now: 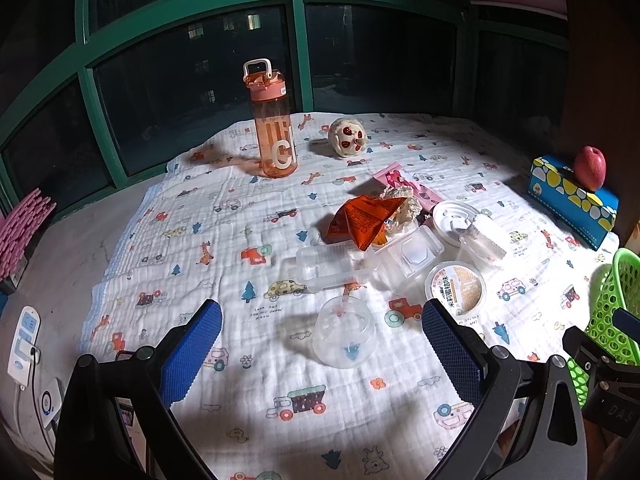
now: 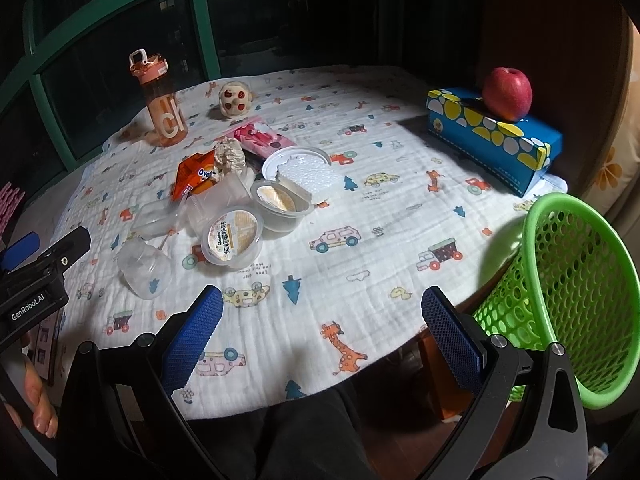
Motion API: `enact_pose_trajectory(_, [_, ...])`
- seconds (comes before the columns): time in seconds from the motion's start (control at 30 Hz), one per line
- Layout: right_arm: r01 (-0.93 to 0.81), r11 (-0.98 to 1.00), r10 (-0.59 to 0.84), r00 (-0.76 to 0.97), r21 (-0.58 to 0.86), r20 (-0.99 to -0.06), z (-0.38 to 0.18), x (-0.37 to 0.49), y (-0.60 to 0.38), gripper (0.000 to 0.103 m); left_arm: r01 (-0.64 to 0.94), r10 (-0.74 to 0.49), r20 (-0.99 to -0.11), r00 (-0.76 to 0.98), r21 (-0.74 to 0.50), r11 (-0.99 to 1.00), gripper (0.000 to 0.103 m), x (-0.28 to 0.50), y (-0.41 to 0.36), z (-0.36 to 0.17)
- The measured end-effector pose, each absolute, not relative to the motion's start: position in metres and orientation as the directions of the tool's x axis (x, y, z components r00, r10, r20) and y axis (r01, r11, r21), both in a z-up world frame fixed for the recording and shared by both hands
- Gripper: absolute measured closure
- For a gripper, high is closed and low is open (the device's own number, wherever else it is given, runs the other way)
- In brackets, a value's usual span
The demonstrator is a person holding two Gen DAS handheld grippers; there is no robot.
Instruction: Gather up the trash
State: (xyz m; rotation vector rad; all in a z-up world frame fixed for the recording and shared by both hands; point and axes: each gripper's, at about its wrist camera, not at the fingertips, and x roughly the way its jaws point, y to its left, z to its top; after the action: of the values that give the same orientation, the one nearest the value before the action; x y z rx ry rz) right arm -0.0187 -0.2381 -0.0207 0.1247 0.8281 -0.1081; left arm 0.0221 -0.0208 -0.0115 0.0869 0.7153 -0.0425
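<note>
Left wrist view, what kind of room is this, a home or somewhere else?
Probably a home, perhaps an enclosed balcony at night: a table under a children's cartoon-print cloth, green-framed windows showing lit buildings outside, and an apple on a tissue box.

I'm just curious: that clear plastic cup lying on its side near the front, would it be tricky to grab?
Probably a little. The clear plastic cup lies on its side, so a nudge could roll it. It looks thin and empty, so likely light and easily squashed. The soft printed cloth may slow any rolling.
</note>
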Motion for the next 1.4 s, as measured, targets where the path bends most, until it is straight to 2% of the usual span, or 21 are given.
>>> enact_pose_trajectory(1.1, [0.13,0.99,-0.044,0.643,0.052,-0.764,-0.026,0.042,-0.251,0.005,0.118,-0.022,-0.69,0.724,0.092,0.989,0.006,0.086,-0.025,-0.007])
enact_pose_trajectory(1.4, [0.129,0.986,0.007,0.616,0.109,-0.787,-0.031,0.08,-0.26,0.005,0.11,-0.019,-0.716,0.698,0.081,0.991,0.006,0.11,-0.018,-0.016])
